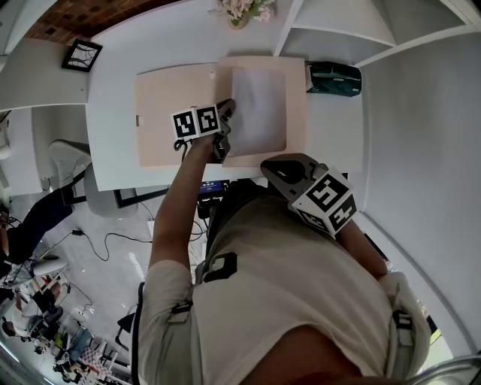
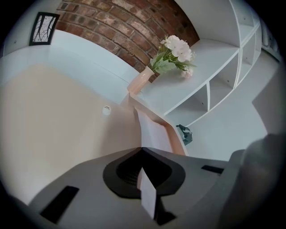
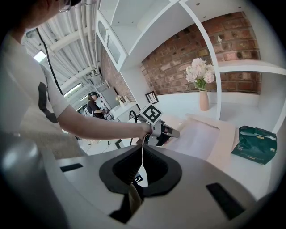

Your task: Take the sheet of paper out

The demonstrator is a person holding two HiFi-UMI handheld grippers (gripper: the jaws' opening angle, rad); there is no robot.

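Observation:
An open peach folder (image 1: 161,113) lies flat on the white table (image 1: 113,158). A white sheet of paper (image 1: 259,109) rests on its right half. My left gripper (image 1: 228,107) reaches over the folder's middle and is shut on the sheet's left edge. In the left gripper view the thin sheet (image 2: 154,134) runs out from between the closed jaws of the left gripper (image 2: 142,150). My right gripper (image 1: 269,167) hangs off the table's front edge, close to my body. It is shut with nothing in it and points at the sheet (image 3: 196,138) and the left gripper (image 3: 178,133).
A dark green tissue pack (image 1: 334,77) lies just right of the folder. A vase of flowers (image 1: 242,11) stands at the back against the brick wall, and a framed picture (image 1: 81,54) sits at the far left. White shelves (image 1: 353,30) rise at the right.

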